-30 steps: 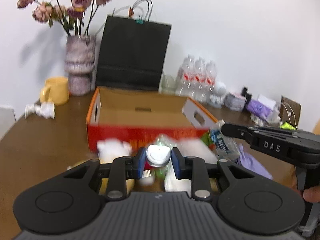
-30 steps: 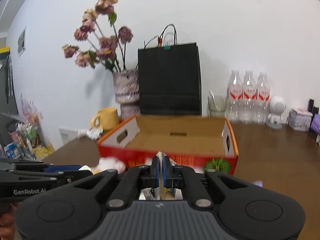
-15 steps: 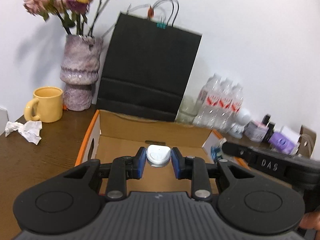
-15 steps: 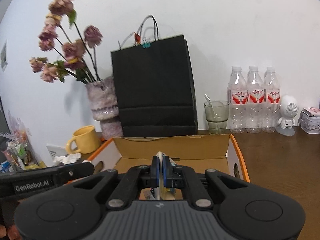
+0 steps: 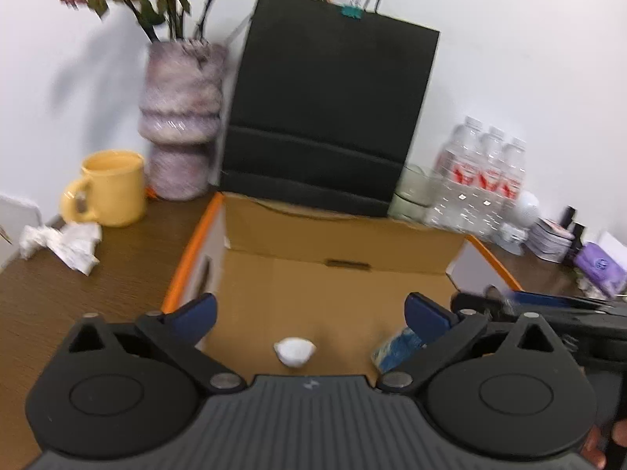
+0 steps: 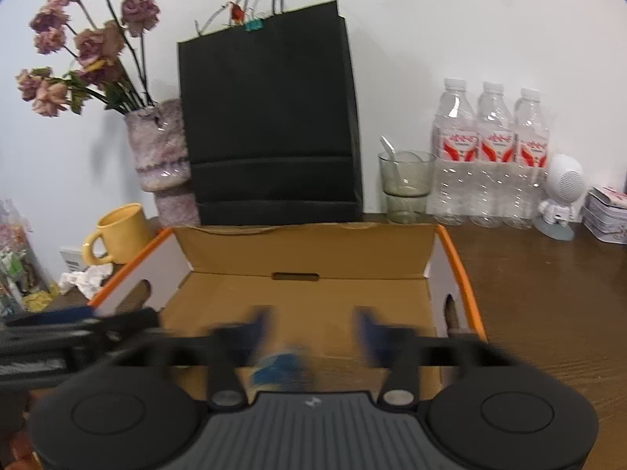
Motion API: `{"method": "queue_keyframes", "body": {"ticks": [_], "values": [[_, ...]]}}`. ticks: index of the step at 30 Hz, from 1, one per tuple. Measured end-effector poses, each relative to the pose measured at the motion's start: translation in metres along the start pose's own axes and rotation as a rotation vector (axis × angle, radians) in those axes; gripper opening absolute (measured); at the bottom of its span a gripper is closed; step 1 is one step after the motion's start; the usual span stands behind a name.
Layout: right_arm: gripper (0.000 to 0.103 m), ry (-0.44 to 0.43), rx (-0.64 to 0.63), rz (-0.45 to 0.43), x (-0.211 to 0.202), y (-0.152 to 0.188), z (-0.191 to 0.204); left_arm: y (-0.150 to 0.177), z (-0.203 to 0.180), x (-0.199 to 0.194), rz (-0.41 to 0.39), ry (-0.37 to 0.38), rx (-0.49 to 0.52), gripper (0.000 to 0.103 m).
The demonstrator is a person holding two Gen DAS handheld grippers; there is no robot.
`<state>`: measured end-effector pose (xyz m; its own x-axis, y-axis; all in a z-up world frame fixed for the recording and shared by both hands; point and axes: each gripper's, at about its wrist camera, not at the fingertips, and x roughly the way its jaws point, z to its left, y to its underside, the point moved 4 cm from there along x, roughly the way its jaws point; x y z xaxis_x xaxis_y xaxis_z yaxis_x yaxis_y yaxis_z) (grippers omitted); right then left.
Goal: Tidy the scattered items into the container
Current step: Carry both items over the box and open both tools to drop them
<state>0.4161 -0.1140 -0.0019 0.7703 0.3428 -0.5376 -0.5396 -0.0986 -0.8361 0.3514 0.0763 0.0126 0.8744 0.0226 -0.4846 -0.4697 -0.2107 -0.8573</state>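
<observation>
Both tools open over the box (image 5: 337,301): left tool (image 5: 309,313) above white cap (image 5: 294,351), right tool (image 6: 311,323) above blue packet (image 6: 280,366); I judge both released.

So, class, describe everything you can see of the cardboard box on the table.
The cardboard box is an open-topped carton, plain brown inside, with orange-edged white side walls that have hand-hole cutouts. It sits upright on the wooden table, in front of the black paper bag. Inside lie a small white item and a blue-printed packet. Both grippers hover above it, open.
</observation>
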Motion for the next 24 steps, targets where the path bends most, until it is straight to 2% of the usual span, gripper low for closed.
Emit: {"method": "queue_keyframes", "body": {"ticks": [2, 4, 14, 19, 24], "values": [[0.103, 0.026, -0.008, 0.017, 0.0, -0.001, -0.003, -0.002, 0.002, -0.001, 0.0, -0.014, 0.006, 0.103], [0.103, 0.013, 0.011, 0.032, 0.0, -0.002, -0.006, -0.003, 0.004, 0.0, 0.01, -0.032, -0.004, 0.103], [0.103, 0.011, 0.012, 0.032, -0.005, -0.004, -0.006, -0.004, 0.005, -0.001, 0.023, -0.026, -0.016, 0.103], [0.103, 0.006, 0.009, 0.002, -0.019, -0.009, -0.006, -0.008, 0.003, -0.013, 0.0, -0.009, -0.014, 0.103], [0.103, -0.009, 0.013, -0.057, -0.053, -0.01, -0.013, -0.011, 0.004, -0.044, -0.048, 0.019, -0.016, 0.103]]}}
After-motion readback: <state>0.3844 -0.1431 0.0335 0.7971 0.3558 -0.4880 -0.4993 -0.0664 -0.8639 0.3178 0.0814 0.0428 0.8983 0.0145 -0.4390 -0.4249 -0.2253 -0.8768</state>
